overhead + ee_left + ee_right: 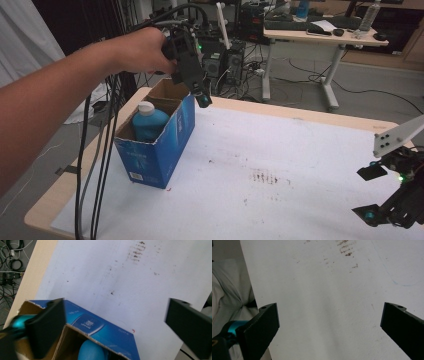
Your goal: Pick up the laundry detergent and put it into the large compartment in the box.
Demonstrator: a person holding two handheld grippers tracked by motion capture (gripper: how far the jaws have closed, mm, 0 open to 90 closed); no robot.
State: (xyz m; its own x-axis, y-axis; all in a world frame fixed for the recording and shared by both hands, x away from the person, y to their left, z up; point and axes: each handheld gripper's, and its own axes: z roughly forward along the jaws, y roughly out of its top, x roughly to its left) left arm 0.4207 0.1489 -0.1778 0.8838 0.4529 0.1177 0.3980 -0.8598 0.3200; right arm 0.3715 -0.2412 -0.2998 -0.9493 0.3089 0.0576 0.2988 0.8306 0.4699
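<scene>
the left gripper's fingers are standing spread wide with nothing between them, hovering over the far end of an open blue cardboard box. inside the box, a blue bottle with a white cap is standing upright. the box is sitting near the left edge of the white-covered tabletop. well apart, at the right edge, the right gripper's fingers are likewise gaping over bare, stained tabletop.

A blue bottle with a white cap stands upright inside an open-topped blue cardboard box — the box sits near the table's left edge, flaps raised.
</scene>
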